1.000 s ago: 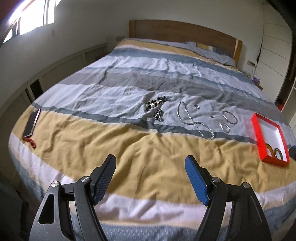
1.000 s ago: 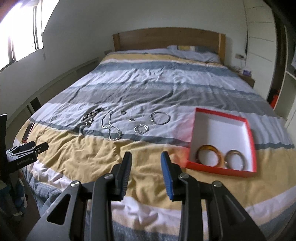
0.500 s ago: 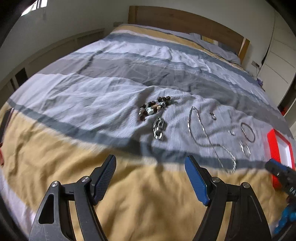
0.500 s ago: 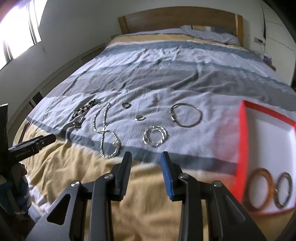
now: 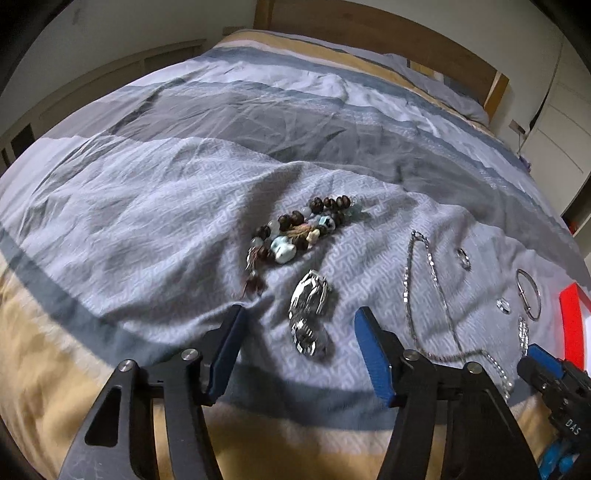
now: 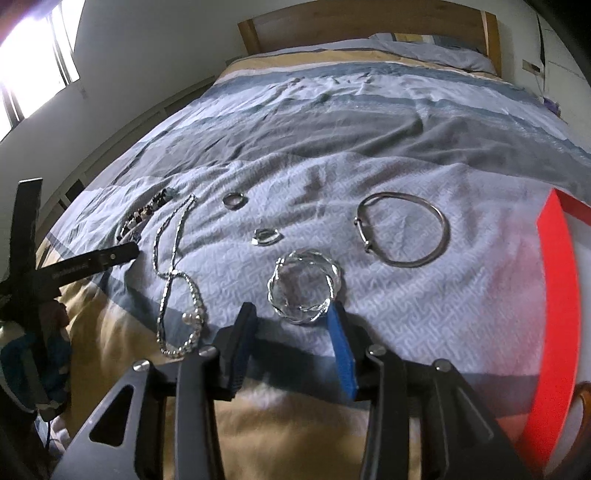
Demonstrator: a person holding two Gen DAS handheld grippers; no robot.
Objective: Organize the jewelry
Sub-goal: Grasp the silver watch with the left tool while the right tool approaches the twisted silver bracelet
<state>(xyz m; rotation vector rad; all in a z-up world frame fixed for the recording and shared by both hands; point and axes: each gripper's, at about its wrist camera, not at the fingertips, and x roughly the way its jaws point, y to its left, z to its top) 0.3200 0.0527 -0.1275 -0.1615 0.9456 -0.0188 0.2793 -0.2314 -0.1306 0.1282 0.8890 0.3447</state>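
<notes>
Jewelry lies on a striped bedspread. My left gripper (image 5: 299, 325) is open just short of a silver link bracelet (image 5: 309, 312); a brown and turquoise bead bracelet (image 5: 299, 232) lies beyond it. My right gripper (image 6: 293, 314) is open at the near edge of a twisted silver bangle (image 6: 303, 286). A thin silver bangle (image 6: 402, 234), two small rings (image 6: 233, 200) (image 6: 266, 236) and a silver chain necklace (image 6: 177, 273) lie around it. The red box (image 6: 557, 295) is at the right edge.
The wooden headboard (image 6: 369, 22) and pillows are at the far end of the bed. The left gripper shows in the right wrist view (image 6: 92, 262) at left. The right gripper's tip shows in the left wrist view (image 5: 543, 365) at right.
Both grippers have moved forward and down toward the jewelry. The right gripper's fingers have spread wider apart.
</notes>
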